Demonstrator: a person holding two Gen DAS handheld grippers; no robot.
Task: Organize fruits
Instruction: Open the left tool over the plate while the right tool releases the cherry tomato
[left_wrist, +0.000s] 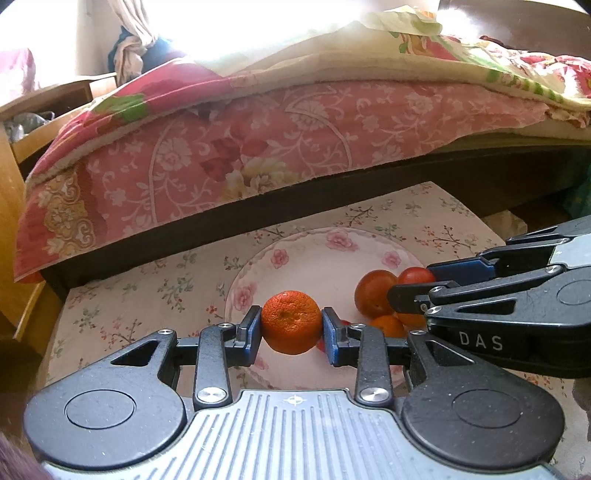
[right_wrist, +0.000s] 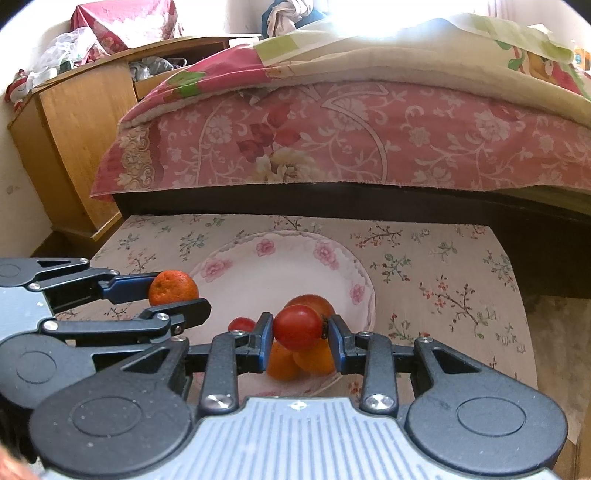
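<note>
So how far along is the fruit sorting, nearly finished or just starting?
Partway, by the look of it. A few orange fruits and a small red one already lie on the flowered plate. In hand now: the left gripper clamps a mandarin and the right gripper a tomato, both above the plate. No other fruit shows on the floral cloth.

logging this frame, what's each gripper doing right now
Left gripper: shut on the mandarin, above the plate.
Right gripper: shut on the tomato, above the fruit pile.
</note>
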